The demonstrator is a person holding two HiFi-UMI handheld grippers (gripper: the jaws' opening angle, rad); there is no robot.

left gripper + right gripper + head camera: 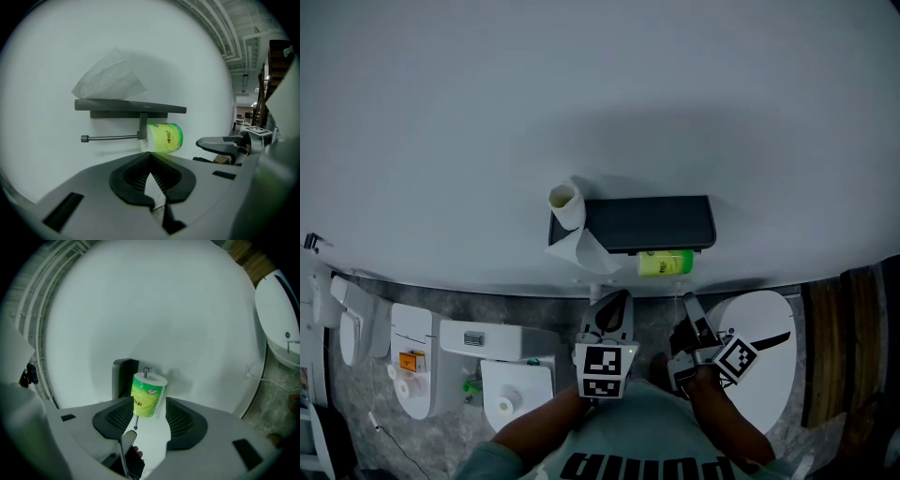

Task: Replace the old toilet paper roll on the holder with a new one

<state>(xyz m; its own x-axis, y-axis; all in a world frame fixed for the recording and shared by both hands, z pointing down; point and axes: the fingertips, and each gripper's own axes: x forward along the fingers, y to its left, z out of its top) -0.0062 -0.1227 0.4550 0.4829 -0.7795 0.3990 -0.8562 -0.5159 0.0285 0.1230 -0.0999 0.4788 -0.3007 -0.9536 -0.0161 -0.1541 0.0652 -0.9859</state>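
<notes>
- Head view: a dark holder shelf [649, 223] is fixed to the pale wall [581, 94]. The green-wrapped roll [666, 262] sits under the shelf's right half, close against the wall.
- The old roll [566, 203] stands on end at the shelf's left end, with a loose sheet trailing down over the edge.
- Same view: the left gripper [617, 305] and right gripper [687, 307] are side by side below the holder. Both are nosed toward it and neither touches it. A white rounded fixture [769, 328] lies just right of the right gripper.
- Only the left gripper view shows the holder side-on. A thin bar [112, 137] runs from a knobbed free end to the post under the shelf, and the green roll is at the post end. Here the old paper reads only as a crumpled white heap on top.
- The left gripper's jaws are pressed together at the tips — nothing between them.
- The right gripper view is rolled, so the shelf stands on edge and the bar's knobbed end pokes out below the roll.
- The right gripper's pads [187, 423] are spread. The roll shows in the gap but lies ahead of the tips, untouched.
- The head view is too far off to show either jaw gap — the gripper views settle that.
</notes>
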